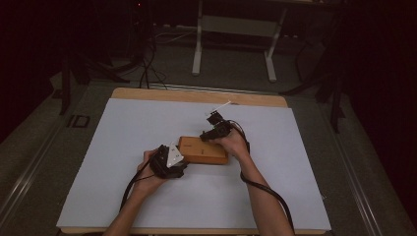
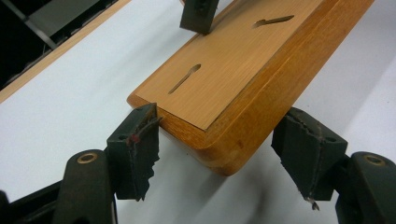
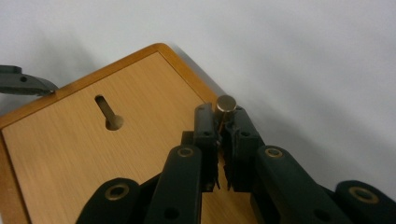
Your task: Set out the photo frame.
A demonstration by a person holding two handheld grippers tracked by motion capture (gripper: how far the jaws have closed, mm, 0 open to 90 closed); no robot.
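A wooden board [image 1: 206, 152] with keyhole slots [image 2: 184, 78] lies on the white sheet. In the high view my left gripper [image 1: 172, 160] is at the board's left end. In its own view the left gripper [image 2: 219, 116] has its jaws set wide across the end of the board [image 2: 243, 70], and both pads seem to press its sides. My right gripper [image 1: 206, 136] hovers over the board's far edge. The right gripper [image 3: 218, 114] is shut on a small metal pin [image 3: 226, 103] with a flat round head, above the board [image 3: 93, 158] near a corner and right of a slot [image 3: 108, 114].
The white sheet [image 1: 147, 128] covers most of a wooden table [image 1: 196, 95]. A black cable [image 1: 268, 191] trails from the right hand toward the front edge. Beyond the table stand a white desk frame [image 1: 197, 49] and floor cables [image 1: 145, 69].
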